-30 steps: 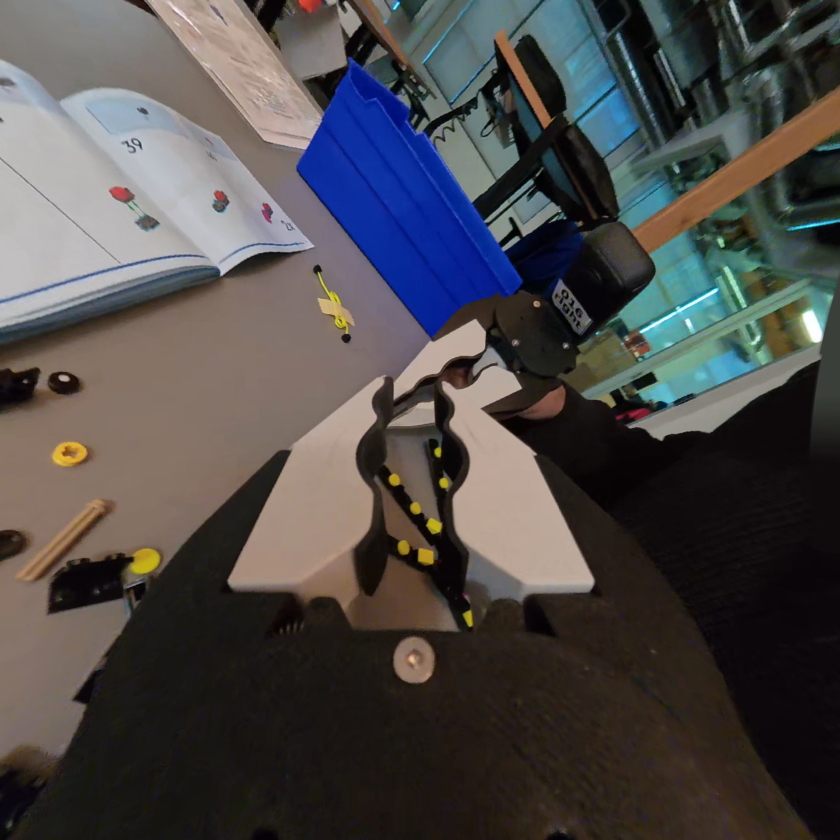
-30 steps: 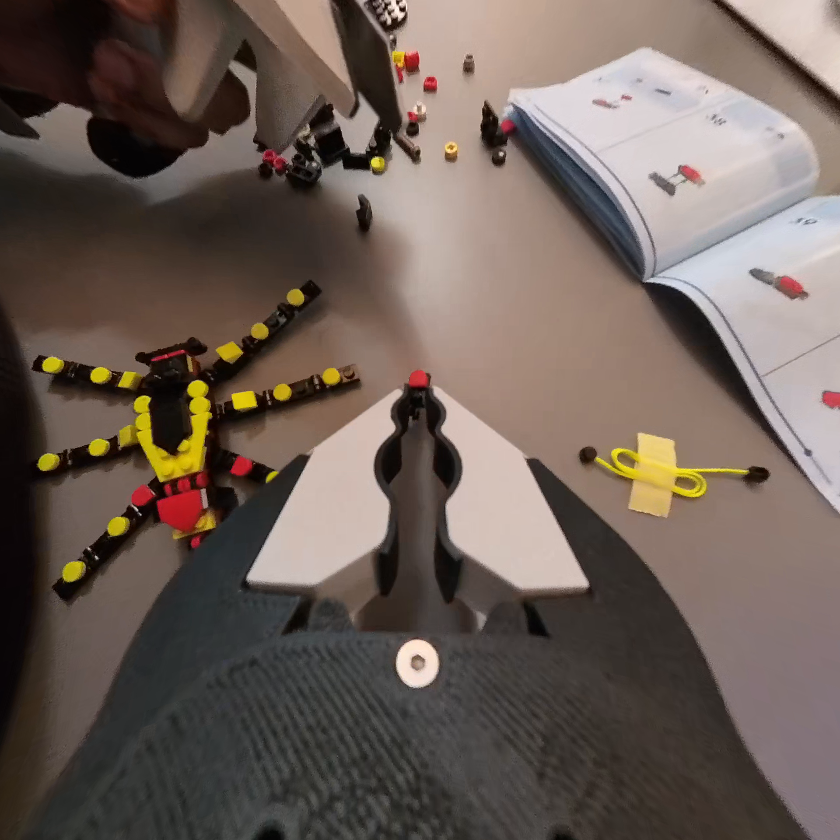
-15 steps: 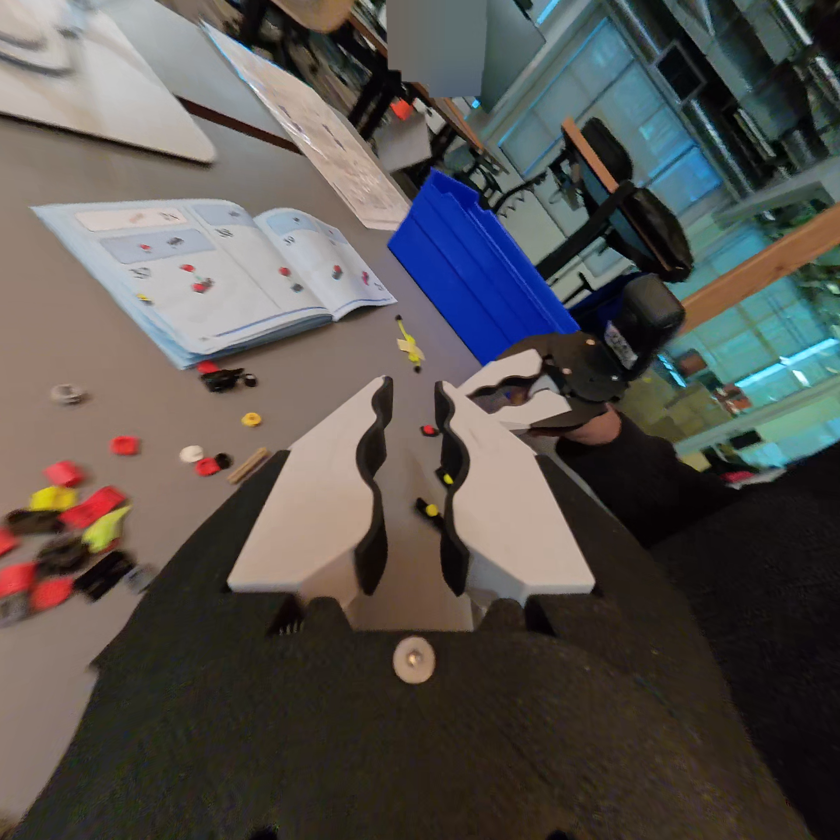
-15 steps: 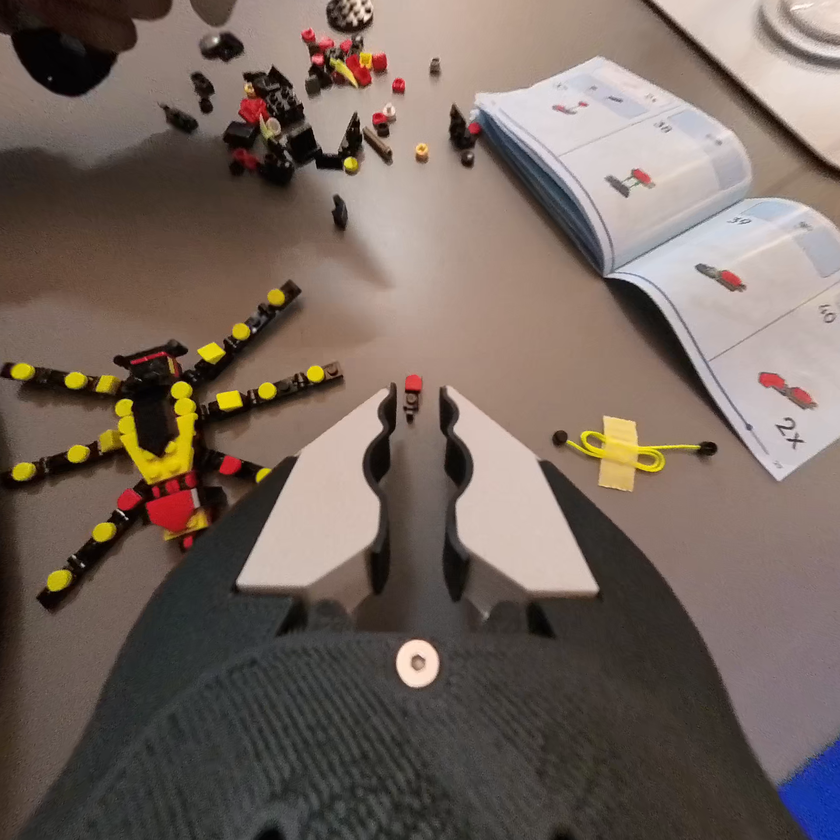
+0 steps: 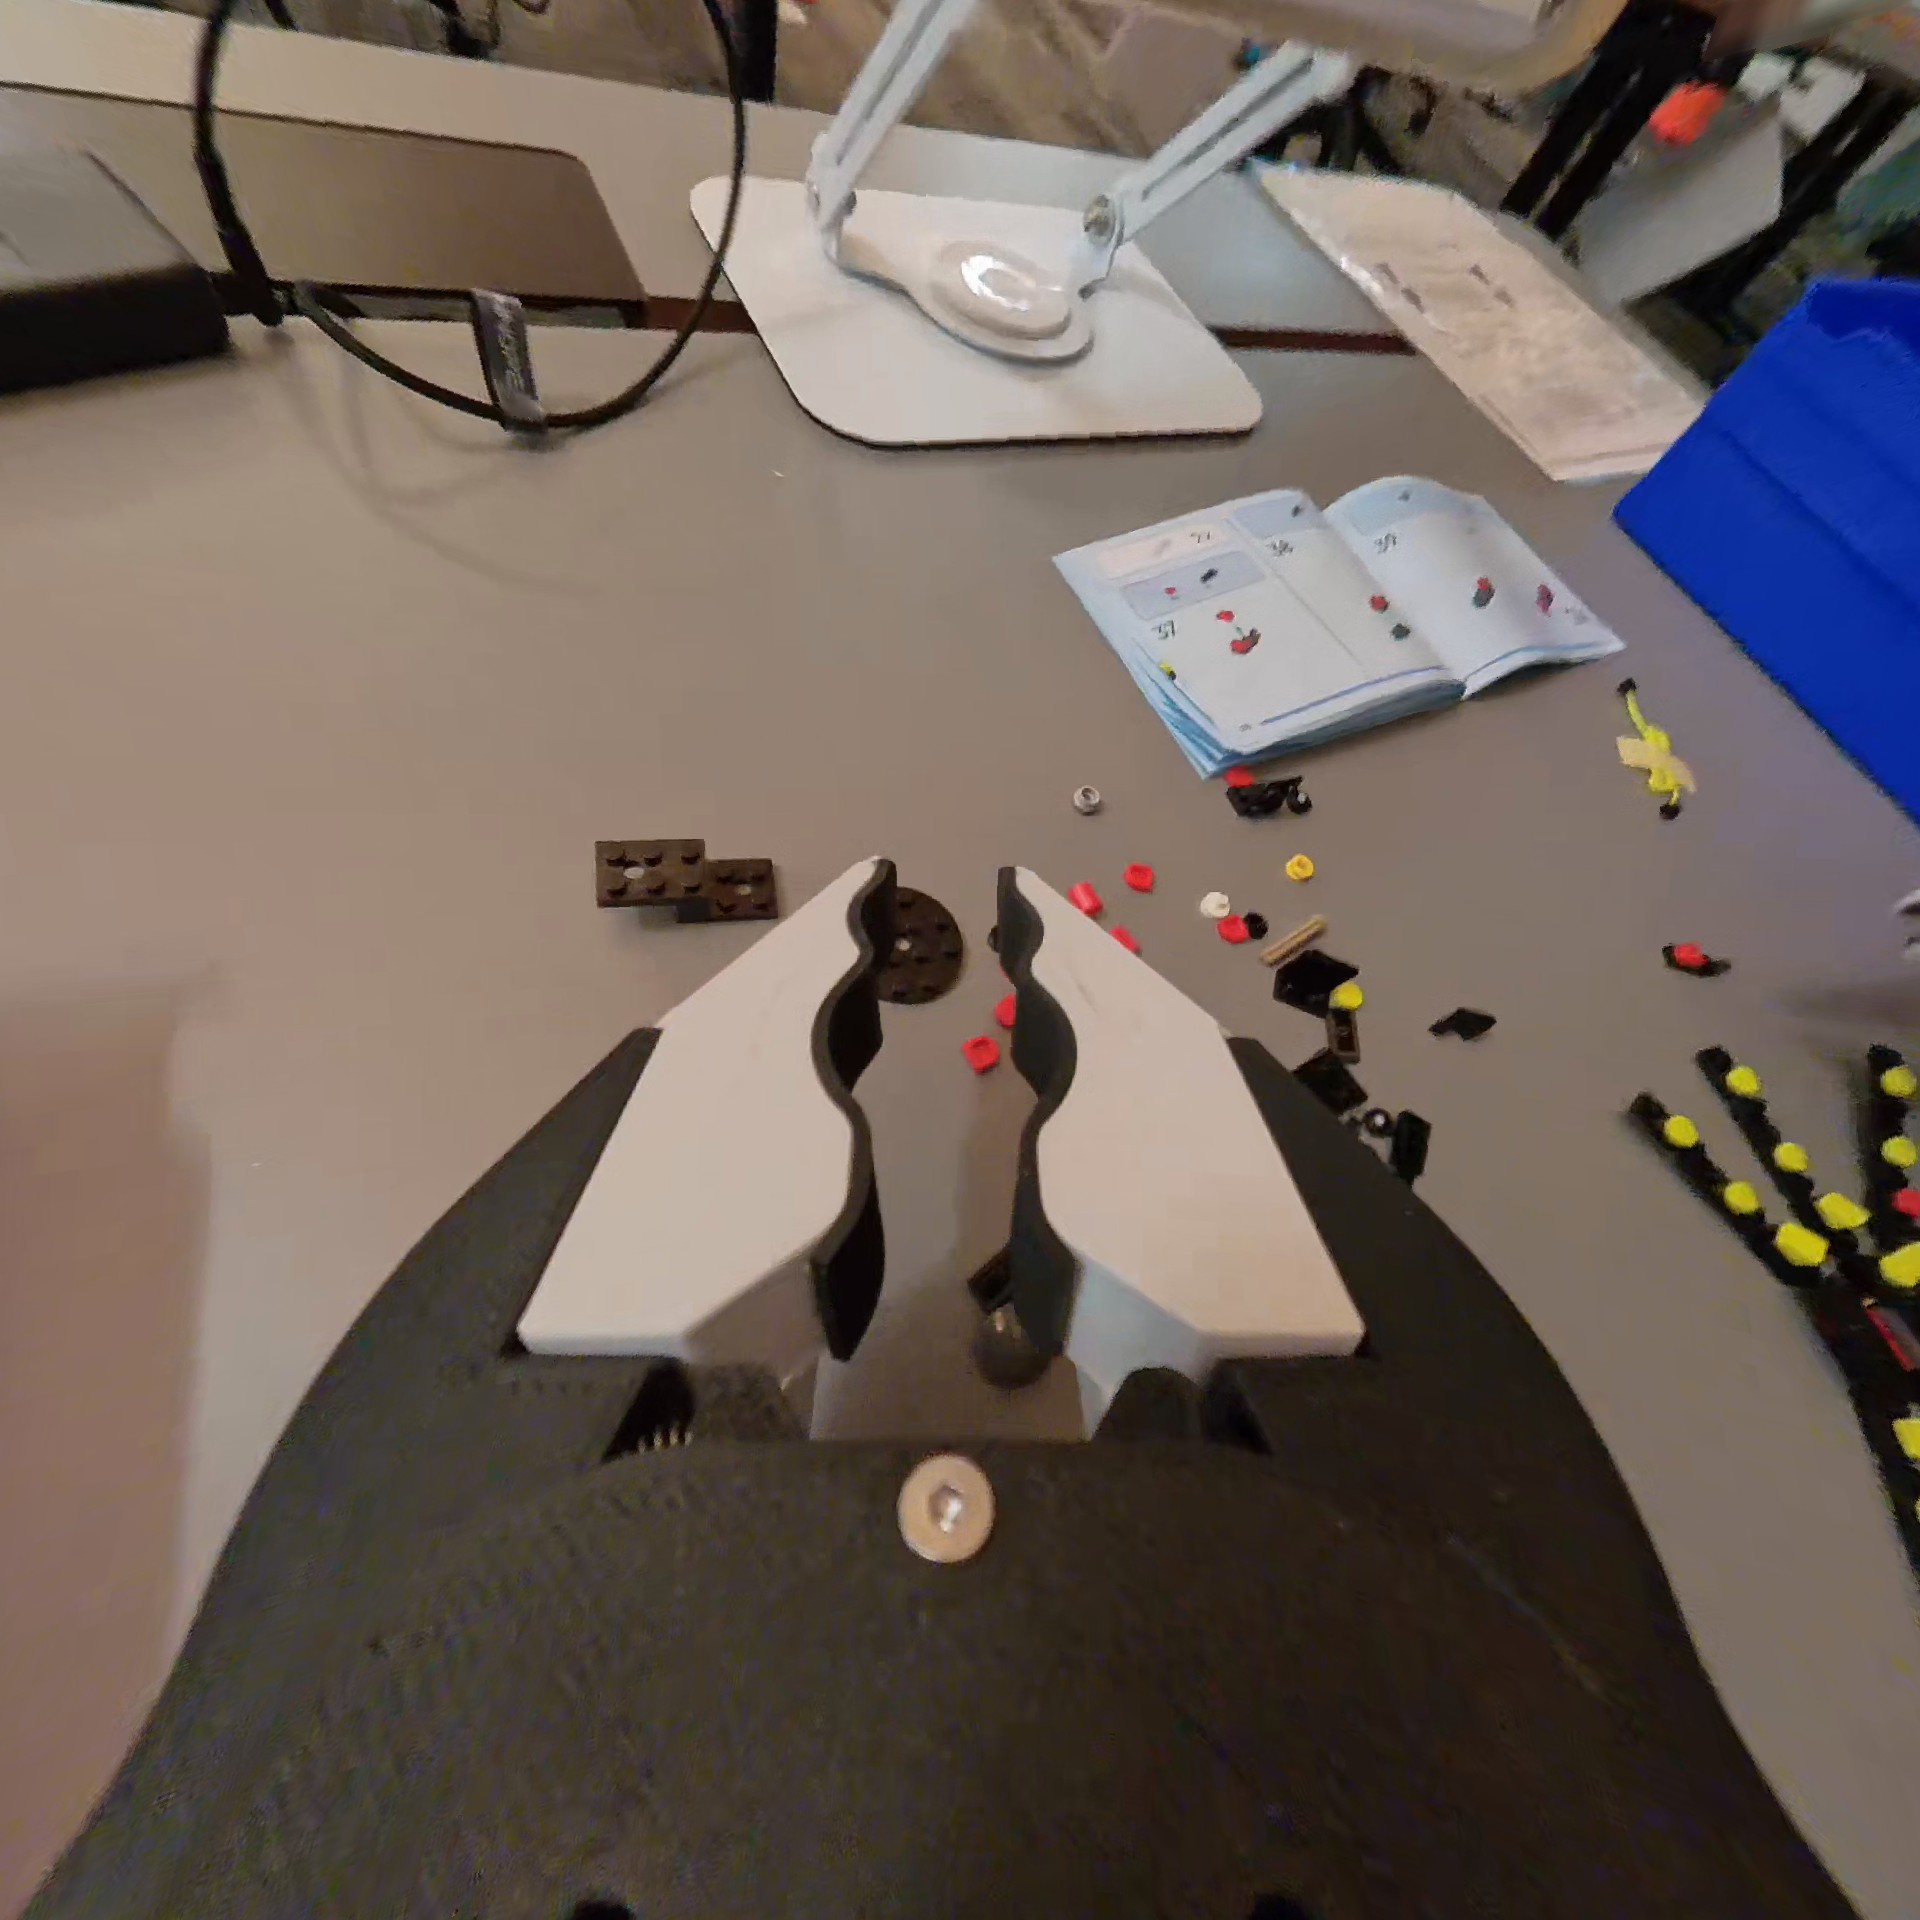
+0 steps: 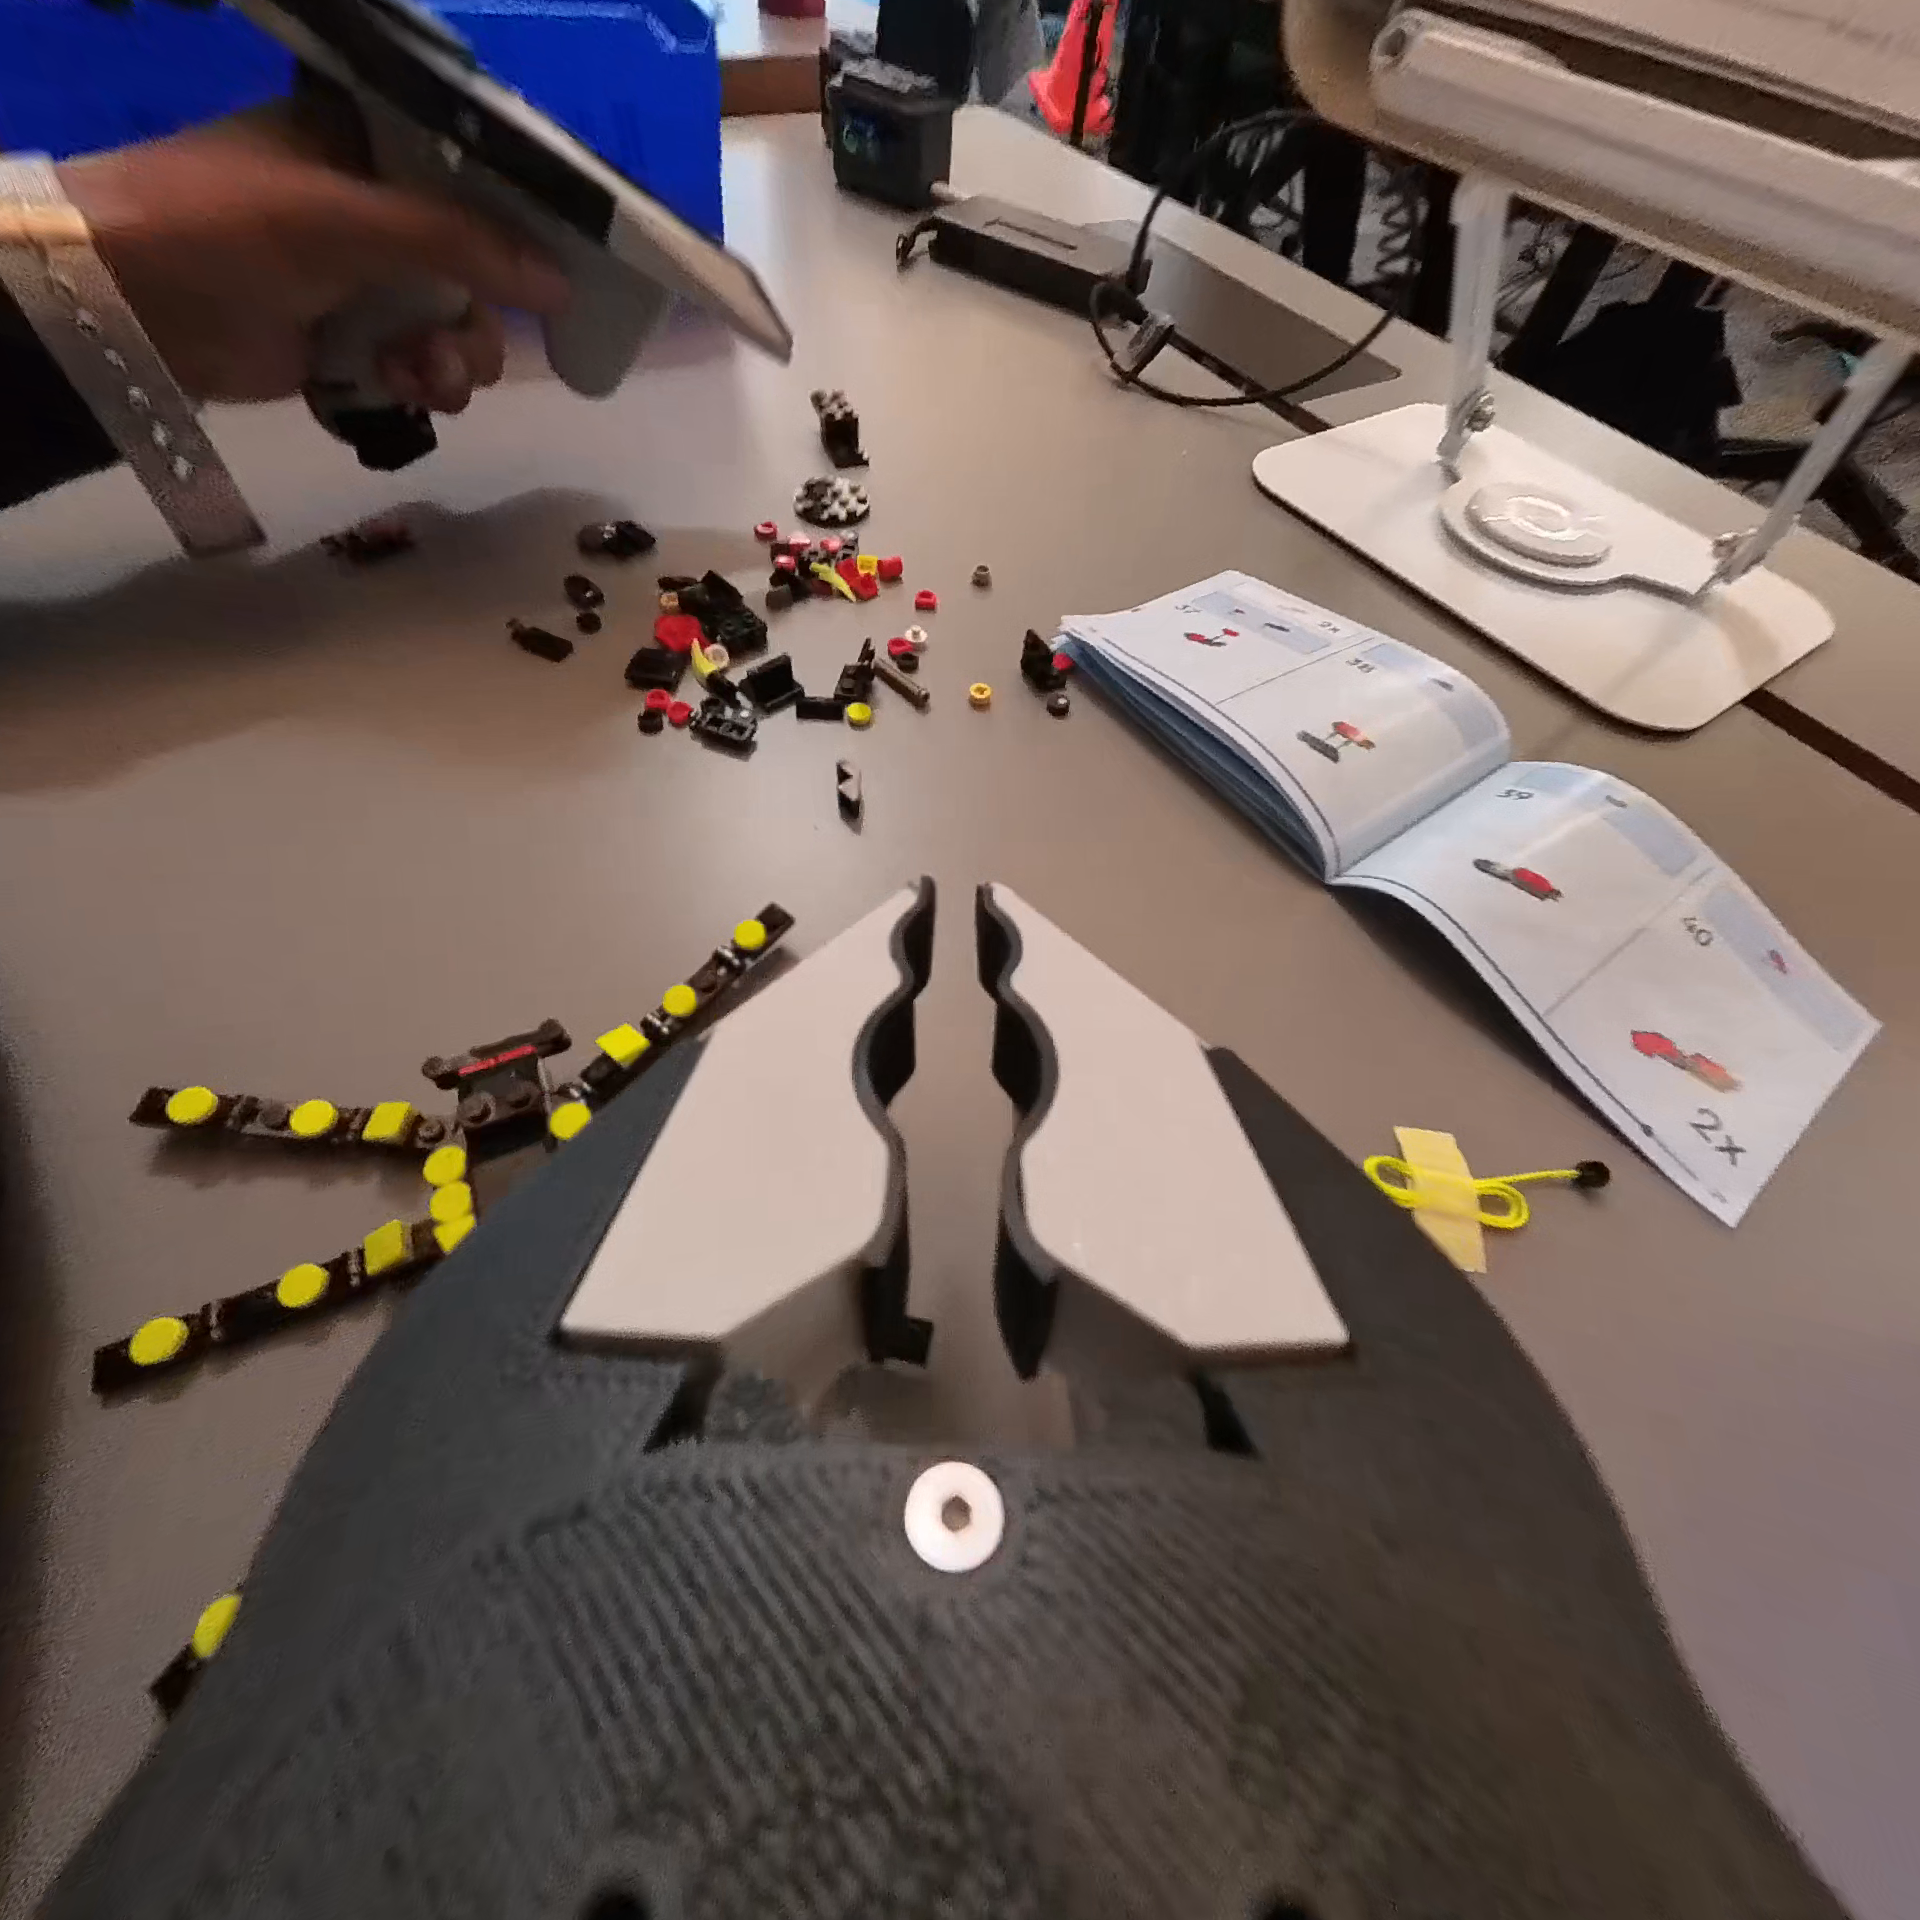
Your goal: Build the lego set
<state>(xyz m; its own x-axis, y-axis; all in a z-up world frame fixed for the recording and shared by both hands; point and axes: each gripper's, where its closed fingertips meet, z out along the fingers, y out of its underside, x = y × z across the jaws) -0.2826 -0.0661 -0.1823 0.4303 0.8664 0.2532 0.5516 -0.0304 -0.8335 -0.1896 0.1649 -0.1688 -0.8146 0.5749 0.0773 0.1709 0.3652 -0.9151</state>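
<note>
Left gripper [image 5: 940, 883] jaws apart, empty, hovers over scattered small red/black/yellow plastic lego pieces [image 5: 982, 1051]; round black studded plate [image 5: 920, 943] just ahead. Right gripper [image 6: 954, 891] slightly parted, empty, pile farther off.

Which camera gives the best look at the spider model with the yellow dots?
The right wrist view: the spider shows its black body and several dotted legs, though the gripper hides part. The left wrist view catches only a few legs at its right edge.
</note>
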